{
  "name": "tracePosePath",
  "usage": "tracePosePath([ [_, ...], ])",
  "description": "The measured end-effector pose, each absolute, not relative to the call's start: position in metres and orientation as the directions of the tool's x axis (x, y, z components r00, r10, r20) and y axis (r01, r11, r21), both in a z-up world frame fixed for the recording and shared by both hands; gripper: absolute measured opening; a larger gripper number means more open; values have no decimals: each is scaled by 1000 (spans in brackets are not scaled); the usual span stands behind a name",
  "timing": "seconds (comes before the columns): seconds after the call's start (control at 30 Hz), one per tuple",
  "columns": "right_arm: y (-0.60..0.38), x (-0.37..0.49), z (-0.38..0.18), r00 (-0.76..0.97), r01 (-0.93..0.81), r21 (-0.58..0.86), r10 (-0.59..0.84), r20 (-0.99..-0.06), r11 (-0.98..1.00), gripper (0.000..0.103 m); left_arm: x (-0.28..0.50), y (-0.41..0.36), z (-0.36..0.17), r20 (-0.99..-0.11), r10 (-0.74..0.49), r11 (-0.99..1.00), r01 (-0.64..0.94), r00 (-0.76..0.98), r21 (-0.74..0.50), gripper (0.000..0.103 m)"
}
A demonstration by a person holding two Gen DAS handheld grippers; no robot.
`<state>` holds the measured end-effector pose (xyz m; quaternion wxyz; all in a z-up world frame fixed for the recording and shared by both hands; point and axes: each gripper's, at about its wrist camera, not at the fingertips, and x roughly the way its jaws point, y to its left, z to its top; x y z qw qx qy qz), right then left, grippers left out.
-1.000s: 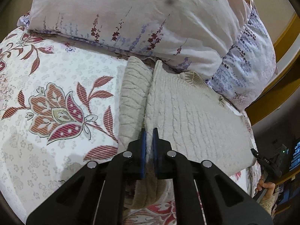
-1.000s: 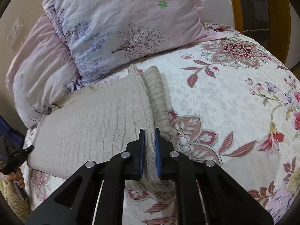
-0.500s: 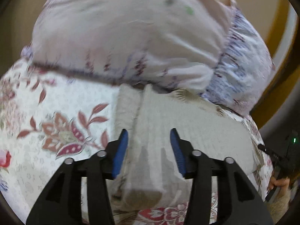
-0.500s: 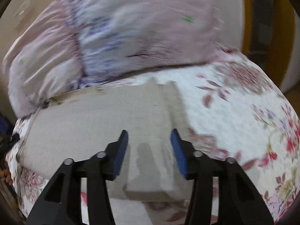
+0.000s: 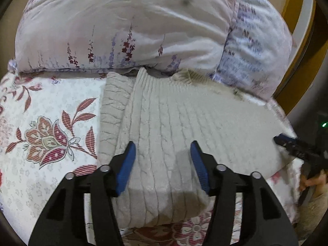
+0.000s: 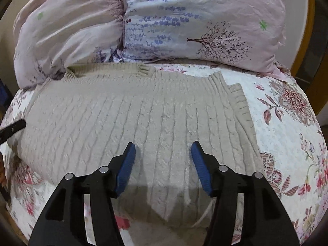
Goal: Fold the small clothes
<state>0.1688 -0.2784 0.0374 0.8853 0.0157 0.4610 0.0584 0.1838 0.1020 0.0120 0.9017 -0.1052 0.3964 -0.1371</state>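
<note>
A beige cable-knit sweater (image 5: 184, 123) lies flat and partly folded on the floral bedspread, also in the right wrist view (image 6: 143, 123). A folded strip, likely a sleeve (image 5: 113, 104), lies along its left side; it shows at the sweater's right edge in the right wrist view (image 6: 240, 104). My left gripper (image 5: 163, 164) is open and empty, just above the sweater's near edge. My right gripper (image 6: 163, 165) is open and empty over the sweater's near part. The right gripper also shows at the far right of the left wrist view (image 5: 295, 146).
Two pale floral pillows (image 5: 127, 24) (image 6: 194, 20) lie right behind the sweater, touching its far edge. The floral bedspread (image 5: 47, 135) (image 6: 287, 123) extends to both sides. A wooden bed frame (image 5: 297, 30) rises at the right.
Both grippers were shut on the sweater's edge one second ago. They have opened, let go of it and pulled back a little. The sweater now lies flat.
</note>
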Motion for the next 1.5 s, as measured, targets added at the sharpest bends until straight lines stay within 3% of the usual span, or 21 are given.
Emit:
tracePosePath([
  [0.1,-264,171,42,578,-130,131,182,-796,983,59,185,123,22,-645,-336,922,98,686,-375,77],
  [0.27,-223,186,41,568,-214,149,247,-785,966,59,198,159,22,-640,-315,888,-22,701,-460,78],
  [0.43,-199,198,26,531,-241,109,225,-817,964,61,210,180,1,-645,-400,799,-97,651,-594,78],
  [0.53,-189,191,21,571,-265,24,176,-802,964,63,212,181,-6,-644,-428,776,-107,634,-621,76],
  [0.67,-191,191,22,568,-267,37,188,-801,963,64,211,177,-6,-641,-441,772,-98,628,-628,76],
  [0.83,-191,189,23,579,-268,34,189,-793,963,64,214,167,-5,-646,-450,769,-100,617,-631,69],
  [1.03,-191,190,21,582,-272,48,204,-787,961,64,221,157,-7,-668,-460,763,-124,585,-634,51],
  [1.17,-190,190,22,583,-271,53,208,-785,961,64,224,154,-10,-673,-477,750,-138,566,-647,24],
  [1.5,-189,190,22,581,-269,59,211,-786,961,64,222,127,51,-514,-583,682,36,629,-730,17],
])
